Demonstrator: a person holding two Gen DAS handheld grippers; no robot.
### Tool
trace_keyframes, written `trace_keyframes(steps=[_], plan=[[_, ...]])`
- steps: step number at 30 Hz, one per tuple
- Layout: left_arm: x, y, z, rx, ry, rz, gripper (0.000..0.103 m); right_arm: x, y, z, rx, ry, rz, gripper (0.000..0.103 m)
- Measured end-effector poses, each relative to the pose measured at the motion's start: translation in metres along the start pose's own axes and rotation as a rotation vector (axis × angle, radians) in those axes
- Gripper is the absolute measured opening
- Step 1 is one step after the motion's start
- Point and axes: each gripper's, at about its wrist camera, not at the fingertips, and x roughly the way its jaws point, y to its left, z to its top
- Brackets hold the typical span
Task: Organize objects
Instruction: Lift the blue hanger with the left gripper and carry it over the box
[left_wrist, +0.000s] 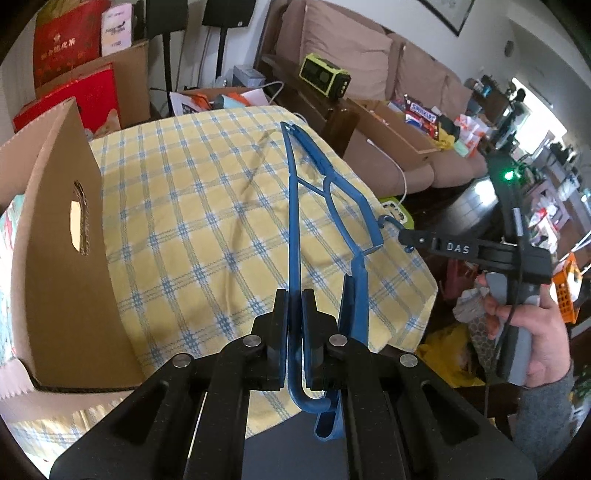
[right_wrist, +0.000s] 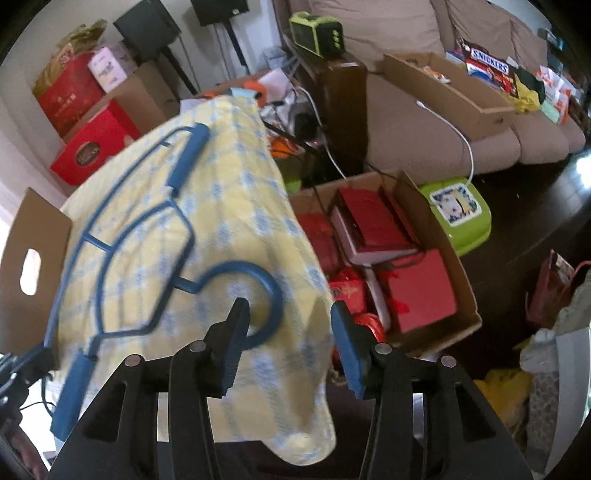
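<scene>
One blue hanger in play, over the yellow-and-blue checked cloth that covers the table. My left gripper is clamped fully onto the hanger's thin bottom bar, pads tight against it on both sides; the hanger stands tilted away from me above the cloth. My right gripper has its jaws partly parted, gripping nothing; the hanger's hook sits just ahead of the left fingertip, and I cannot tell whether they touch. Two cardboard boxes counted near the table: one with a cut-out handle at the cloth's left edge, one on the floor packed with red packages just past the right edge. The cloth droops over the right and near edges. The cloth's middle lies bare beneath the hanger.
</scene>
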Motion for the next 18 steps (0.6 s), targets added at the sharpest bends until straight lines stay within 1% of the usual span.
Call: trace_keyframes(steps=[2,4,5,6,7,9,10,14,18], plan=[[0.002,-0.004,-0.001,0.009,0.014,-0.015,0.006,0.0,-0.005,-0.001,0.024,0.009,0.038,0.047],[0.005,-0.011,-0.003,0.022,0.025,-0.026,0.007,0.001,-0.009,-0.002,0.052,0.018,0.087,0.043],[0.006,-0.014,-0.004,0.029,0.029,-0.027,0.007,0.001,-0.011,-0.002,0.066,0.021,0.11,0.038],[0.008,-0.019,-0.006,0.037,0.032,-0.026,0.007,0.0,-0.013,-0.003,0.085,0.021,0.117,0.036],[0.009,-0.022,-0.007,0.046,0.032,-0.017,0.007,-0.002,-0.013,-0.003,0.086,0.015,0.105,0.036],[0.009,-0.028,-0.009,0.063,0.028,-0.008,0.007,-0.009,-0.012,-0.004,0.076,-0.011,0.074,0.029],[0.008,-0.029,-0.01,0.064,0.025,-0.015,0.008,-0.013,-0.012,-0.003,0.073,-0.022,0.068,0.028],[-0.002,-0.03,-0.008,0.061,-0.003,-0.037,0.008,-0.03,-0.015,0.0,0.088,-0.059,0.096,0.026],[-0.019,-0.028,-0.003,0.049,-0.036,-0.058,0.008,-0.055,-0.008,0.007,0.08,-0.112,0.132,0.025]])
